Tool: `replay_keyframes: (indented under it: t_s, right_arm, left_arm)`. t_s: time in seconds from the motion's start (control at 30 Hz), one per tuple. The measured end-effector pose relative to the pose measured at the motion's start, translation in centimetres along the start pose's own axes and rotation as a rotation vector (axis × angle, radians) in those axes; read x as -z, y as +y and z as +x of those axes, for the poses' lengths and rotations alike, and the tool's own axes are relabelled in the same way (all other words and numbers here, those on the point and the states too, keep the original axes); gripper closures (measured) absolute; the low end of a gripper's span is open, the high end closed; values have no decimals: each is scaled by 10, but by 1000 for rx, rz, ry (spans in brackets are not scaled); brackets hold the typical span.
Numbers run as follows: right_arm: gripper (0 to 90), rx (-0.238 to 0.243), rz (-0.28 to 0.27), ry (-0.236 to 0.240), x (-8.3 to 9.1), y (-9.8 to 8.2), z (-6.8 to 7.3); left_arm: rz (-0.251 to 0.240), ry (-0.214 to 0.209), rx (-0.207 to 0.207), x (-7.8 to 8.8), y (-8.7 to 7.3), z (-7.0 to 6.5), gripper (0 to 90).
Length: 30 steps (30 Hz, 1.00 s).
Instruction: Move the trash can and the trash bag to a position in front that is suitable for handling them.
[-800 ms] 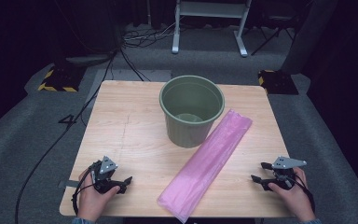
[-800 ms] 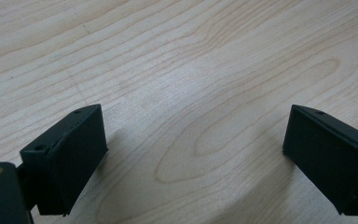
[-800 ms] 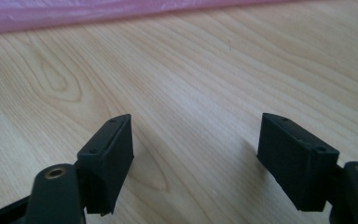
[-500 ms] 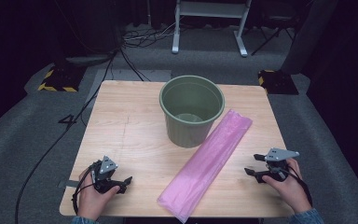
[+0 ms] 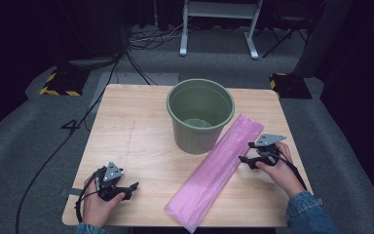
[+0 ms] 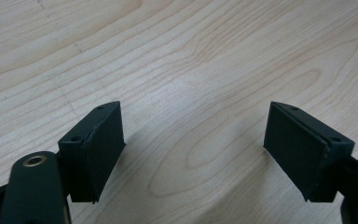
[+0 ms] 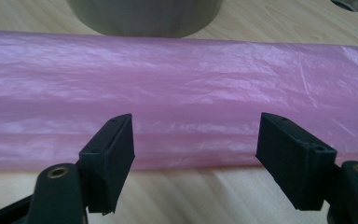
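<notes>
Right hand-held gripper point(image 5: 244, 160) moved to pink bag point(image 5: 217, 170) edge — jaws open.

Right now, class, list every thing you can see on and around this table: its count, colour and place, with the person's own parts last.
Table: one, light wood, centre.
Bucket: one, green, upright at table's far middle.
Plastic bag: one, pink, folded flat in a long strip, lying diagonally beside the bucket.
Hazard-striped blocks: two, black and yellow, on the grey floor by the far corners.
Left gripper: one, black, open, near left corner.
Right gripper: one, black, open, at the bag's right edge.
Hands: two, holding the grippers.
</notes>
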State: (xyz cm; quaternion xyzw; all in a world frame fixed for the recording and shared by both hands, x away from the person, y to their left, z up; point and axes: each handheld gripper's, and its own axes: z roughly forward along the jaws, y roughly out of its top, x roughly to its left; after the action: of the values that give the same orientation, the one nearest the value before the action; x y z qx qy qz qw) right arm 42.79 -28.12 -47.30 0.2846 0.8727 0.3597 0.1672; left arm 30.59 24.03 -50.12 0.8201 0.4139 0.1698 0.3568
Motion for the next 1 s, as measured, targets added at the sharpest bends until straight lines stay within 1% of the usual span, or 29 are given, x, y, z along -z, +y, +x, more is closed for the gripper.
replay_keyframes:
  t_s: [0.07,0.1,0.13,0.17,0.2,0.23,0.27,0.37,0.43,0.53,0.57,0.63,0.7,0.77,0.87,0.97,1.0]
  right_arm:
    - [295,-21,0,15,-7,0,-5]
    - [299,-23,6,10,-9,1,-7]
    - [303,-18,8,5,-11,2,-9]
    - [308,-14,5,5,-12,4,-10]
    - [314,-14,2,9,-13,6,-11]
    - [320,-10,-5,13,-14,8,-12]
    - [317,-6,-3,19,-16,10,-12]
    - [325,10,31,30,-23,12,-14]
    - [334,2,56,40,-27,10,-15]
    - [374,-16,102,62,-28,3,-16]
    - [374,-36,94,70,-27,0,-17]
    - [374,-46,80,70,-23,-5,-16]
    - [374,-55,85,60,-16,-11,-13]
    - [375,-65,99,48,-7,-18,-10]
    - [366,-109,134,5,10,-29,-3]
    - [358,-133,145,-11,26,-42,7]
    - [358,-144,151,-14,32,-47,10]
  left_arm:
    - [-2,-1,1,1,0,0,206]
    - [-2,-2,2,2,1,-1,206]
    - [-2,-2,-4,2,1,-1,207]
    - [-5,-3,1,2,1,-2,210]
    - [-5,-4,1,2,2,-2,211]
    - [-9,-3,-9,2,2,-2,211]
    - [-8,-5,-6,2,3,-3,211]
    - [-4,-8,-13,1,3,-4,211]
    - [-6,-8,-20,2,3,-4,211]
    - [-7,-11,-20,2,3,-4,211]
    - [-8,-12,-20,2,3,-4,211]
    - [-5,-14,-21,1,3,-4,211]
    - [-6,-17,-19,1,3,-5,212]
    - [-7,-17,-22,0,5,-5,213]
    - [-8,-24,-23,-2,8,-6,213]
    - [-11,-25,-31,-4,10,-8,213]
    - [-10,-27,-27,-5,11,-8,213]
